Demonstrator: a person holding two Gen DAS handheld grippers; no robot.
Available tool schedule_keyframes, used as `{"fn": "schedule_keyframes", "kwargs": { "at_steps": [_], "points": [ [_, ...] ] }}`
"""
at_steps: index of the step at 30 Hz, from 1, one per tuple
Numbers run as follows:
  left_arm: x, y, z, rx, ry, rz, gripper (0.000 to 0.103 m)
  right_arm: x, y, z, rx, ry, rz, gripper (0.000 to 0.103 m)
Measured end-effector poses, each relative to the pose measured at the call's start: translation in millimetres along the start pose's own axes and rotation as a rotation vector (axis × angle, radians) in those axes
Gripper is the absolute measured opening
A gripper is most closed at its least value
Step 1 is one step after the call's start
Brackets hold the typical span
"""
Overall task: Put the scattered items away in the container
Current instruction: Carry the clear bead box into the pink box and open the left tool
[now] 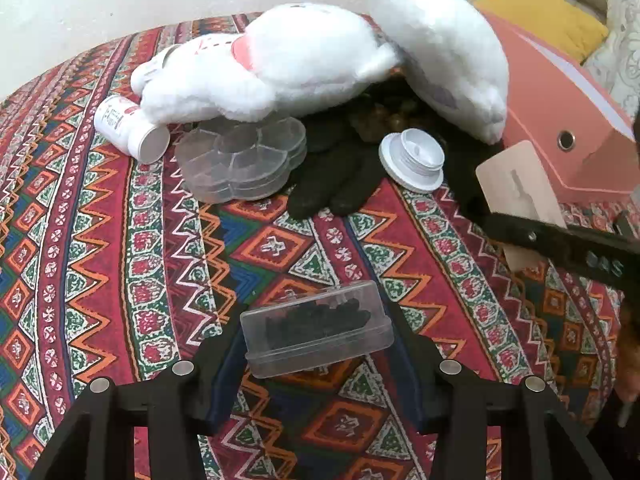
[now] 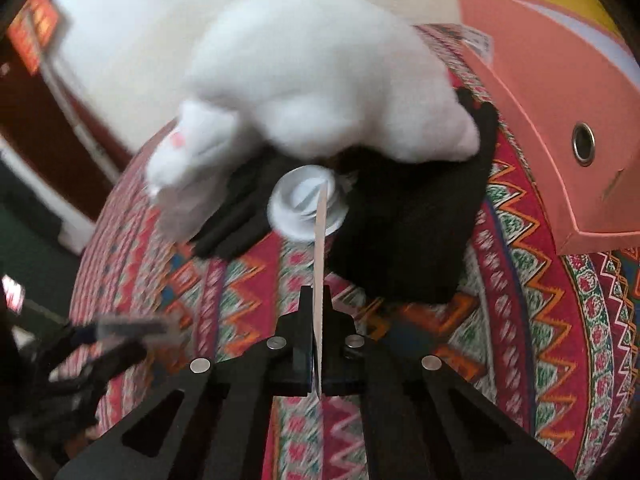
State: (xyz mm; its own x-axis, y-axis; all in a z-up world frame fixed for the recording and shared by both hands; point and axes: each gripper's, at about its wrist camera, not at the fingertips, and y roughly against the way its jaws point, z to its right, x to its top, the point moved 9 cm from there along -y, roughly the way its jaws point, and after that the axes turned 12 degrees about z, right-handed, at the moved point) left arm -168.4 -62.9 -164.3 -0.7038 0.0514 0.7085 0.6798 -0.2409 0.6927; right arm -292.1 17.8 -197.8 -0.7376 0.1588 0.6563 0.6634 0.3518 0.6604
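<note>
Matte black left gripper [image 1: 316,344] and right gripper [image 2: 318,340], angular jaws, round silver, perhaps magnetic, studs

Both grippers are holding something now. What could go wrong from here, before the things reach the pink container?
1. The right gripper pinches the thin card only by its lower edge; it could bend or slip out.
2. The left gripper holds the clear box by its ends; a loose squeeze could drop it.
3. The card hangs close to the white lid and black glove, which a careless sweep toward the pink container could knock.
</note>
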Motion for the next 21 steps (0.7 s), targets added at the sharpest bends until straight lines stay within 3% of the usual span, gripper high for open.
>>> {"fn": "schedule_keyframes", "kwargs": {
  "at_steps": [4,14,21],
  "points": [
    [5,5,3,0.002,0.002,0.03,0.055,3,17,-16,0.049,0.045,0.029,0.0],
    [32,49,25,-0.025,-0.038,0.202,0.054,13,54,-31,0.087,0.051,0.109,0.0],
    [60,88,68,-0.048,-0.11,0.32,0.054,30,89,-35,0.124,0.057,0.19,0.0]
  ]
}}
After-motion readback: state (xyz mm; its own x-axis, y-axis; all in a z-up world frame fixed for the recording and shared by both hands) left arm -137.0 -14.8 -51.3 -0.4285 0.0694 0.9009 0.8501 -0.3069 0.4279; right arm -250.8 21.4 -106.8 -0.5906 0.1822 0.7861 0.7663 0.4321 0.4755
